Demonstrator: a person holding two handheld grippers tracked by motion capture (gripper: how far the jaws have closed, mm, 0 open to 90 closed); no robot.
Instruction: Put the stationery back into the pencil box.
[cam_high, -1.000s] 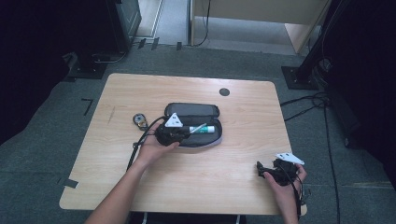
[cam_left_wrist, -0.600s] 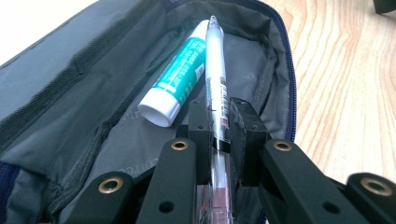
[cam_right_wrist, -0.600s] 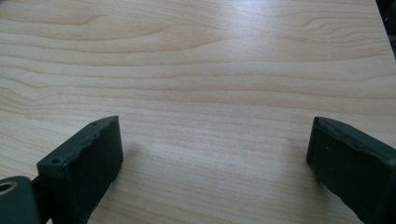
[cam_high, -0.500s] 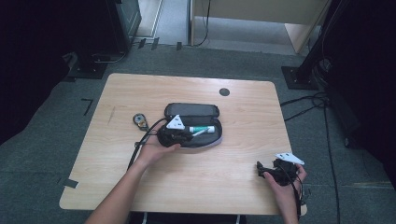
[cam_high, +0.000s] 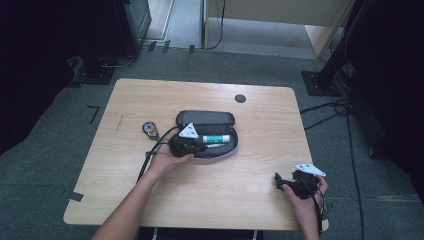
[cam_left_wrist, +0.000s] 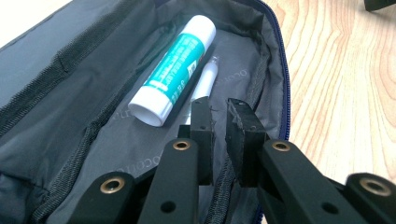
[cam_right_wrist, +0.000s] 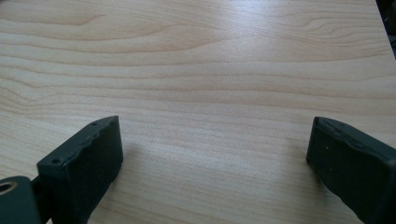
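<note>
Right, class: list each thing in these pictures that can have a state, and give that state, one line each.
Pencil case: unzipped, lying open.
Glue stick: capped, lying inside the case.
Pen: lying beside the glue stick.
Left gripper: jaws nearly together, nothing between.
Right gripper: jaws wide open, empty.

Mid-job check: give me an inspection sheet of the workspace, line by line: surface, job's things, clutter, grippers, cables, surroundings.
Surface: light wooden table, with a dark round grommet near the far edge.
Job's things: open dark pencil case; inside lie a white and teal glue stick and a thin white pen.
Clutter: small round object left of the case.
Grippers: left gripper at the case's near end, jaws nearly closed with nothing between them; right gripper open above bare wood near the table's right front corner.
Cables: black cable trailing from the left gripper; more on the floor.
Surroundings: grey carpet, dark stands.
</note>
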